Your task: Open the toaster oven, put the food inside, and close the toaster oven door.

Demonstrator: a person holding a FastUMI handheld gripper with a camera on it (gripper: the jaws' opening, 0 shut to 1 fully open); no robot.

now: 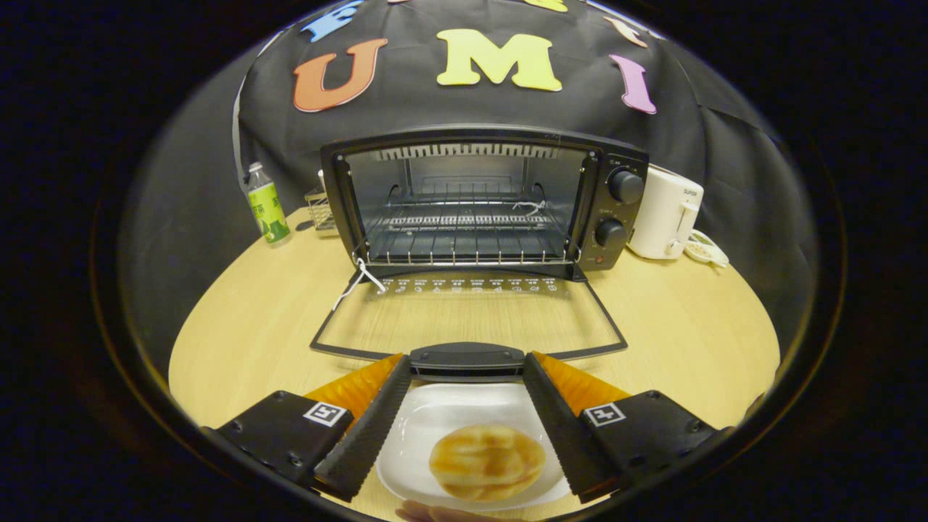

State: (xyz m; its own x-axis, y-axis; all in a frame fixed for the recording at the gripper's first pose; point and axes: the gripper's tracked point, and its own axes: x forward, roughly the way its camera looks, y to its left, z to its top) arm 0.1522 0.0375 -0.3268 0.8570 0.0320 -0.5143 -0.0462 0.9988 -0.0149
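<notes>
The toaster oven [478, 203] door [467, 319] lies folded down on the worktop [689, 326], so opening is done. The claw [467, 370] hangs spread apart above the bun [486, 462] on its white plate [435, 420], ungrasped; loading and closing remain.

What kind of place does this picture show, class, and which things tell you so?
Probably a staged kitchen booth: an open toaster oven, a kettle and a bun on a plate between the open fingers.
</notes>
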